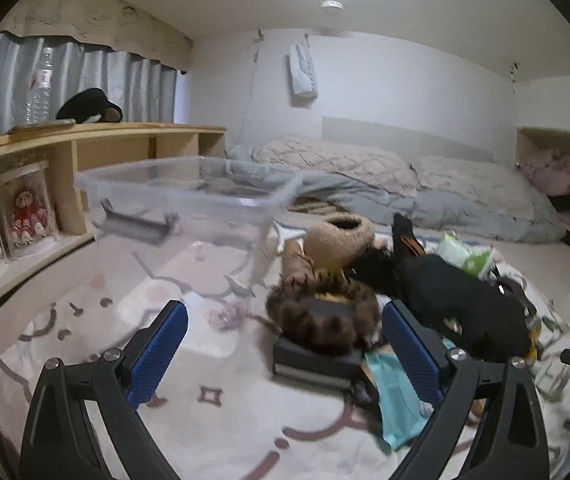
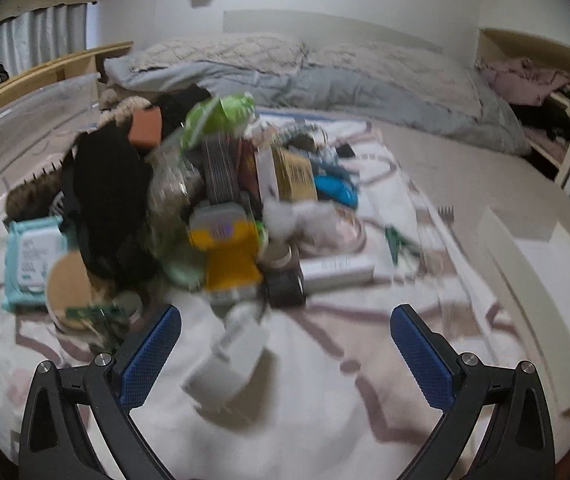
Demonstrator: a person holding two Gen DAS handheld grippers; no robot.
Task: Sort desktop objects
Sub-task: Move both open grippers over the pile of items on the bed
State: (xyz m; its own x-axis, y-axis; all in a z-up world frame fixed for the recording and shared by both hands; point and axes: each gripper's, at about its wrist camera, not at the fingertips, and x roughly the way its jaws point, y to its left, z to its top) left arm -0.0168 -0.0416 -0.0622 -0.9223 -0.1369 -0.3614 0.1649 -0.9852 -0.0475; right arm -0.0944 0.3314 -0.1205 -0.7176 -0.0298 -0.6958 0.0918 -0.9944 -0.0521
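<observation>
A pile of mixed objects lies on a patterned bedspread. In the left wrist view my left gripper is open and empty, its blue pads either side of a brown furry item lying on a dark flat box. A black cloth, a tan plush pot and a teal wipes pack lie beside it. A clear plastic bin stands behind. In the right wrist view my right gripper is open and empty above a white block, in front of the pile with a yellow item.
A wooden shelf with boxed dolls, a water bottle and a black hat runs along the left. Grey bedding and pillows lie behind the pile. A white panel lies at the right edge of the bed.
</observation>
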